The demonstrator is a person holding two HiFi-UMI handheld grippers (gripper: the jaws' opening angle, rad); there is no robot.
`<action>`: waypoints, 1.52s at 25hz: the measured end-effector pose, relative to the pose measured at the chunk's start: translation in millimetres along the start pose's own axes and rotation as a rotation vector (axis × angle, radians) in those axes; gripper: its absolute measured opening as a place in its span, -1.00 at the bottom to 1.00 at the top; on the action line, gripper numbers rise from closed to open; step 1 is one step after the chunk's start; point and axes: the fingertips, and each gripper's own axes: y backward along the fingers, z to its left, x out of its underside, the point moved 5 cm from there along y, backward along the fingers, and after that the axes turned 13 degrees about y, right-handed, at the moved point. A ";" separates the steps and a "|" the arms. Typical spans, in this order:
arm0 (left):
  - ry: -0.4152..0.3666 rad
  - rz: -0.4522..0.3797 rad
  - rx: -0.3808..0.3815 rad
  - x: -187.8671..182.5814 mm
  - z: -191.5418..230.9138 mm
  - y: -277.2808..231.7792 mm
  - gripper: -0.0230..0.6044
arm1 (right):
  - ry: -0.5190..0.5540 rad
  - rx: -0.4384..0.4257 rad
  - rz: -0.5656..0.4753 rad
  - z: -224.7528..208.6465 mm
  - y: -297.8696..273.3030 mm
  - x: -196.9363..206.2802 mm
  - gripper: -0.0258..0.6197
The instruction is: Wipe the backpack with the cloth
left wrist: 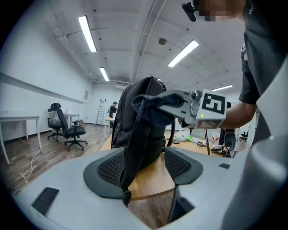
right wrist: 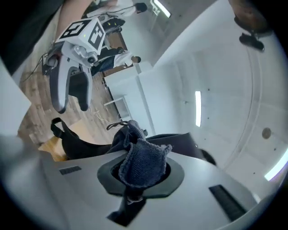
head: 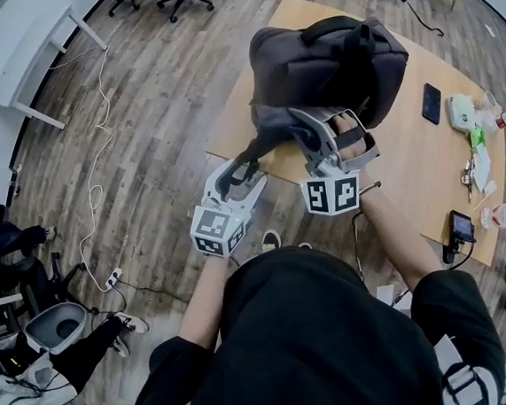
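We list a dark backpack (head: 329, 65) upright on wooden counter (head: 410, 173), our right gripper (right wrist: 140, 177) clamped on blue knitted cloth (right wrist: 143, 161) beside it, our left gripper (left wrist: 144, 168) with fingers (left wrist: 108, 168) apart, shoulder strap (left wrist: 132, 150) between them.

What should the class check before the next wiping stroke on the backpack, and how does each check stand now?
1. Cloth gripped by the right gripper: ok, jaws shut on it.
2. Cloth against the backpack: ok, it lies on the bag's near side.
3. Backpack upright on the table: ok.
4. Strap steadied by the left gripper: not ok, it runs between the jaws, but they stand apart.
5. Phone apart from the bag: ok.
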 end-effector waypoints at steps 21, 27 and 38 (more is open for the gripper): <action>-0.015 -0.042 0.047 -21.4 -17.8 -13.5 0.01 | -0.123 0.008 -0.069 -156.6 -16.9 34.7 -0.80; -0.010 -0.039 0.031 -18.6 -14.9 -12.5 0.01 | -0.254 -0.075 -0.161 -144.9 -14.8 30.4 -0.75; -0.012 -0.040 0.014 -16.7 -12.1 -9.4 0.01 | -0.341 -0.128 -0.150 -116.2 -10.5 26.2 -0.80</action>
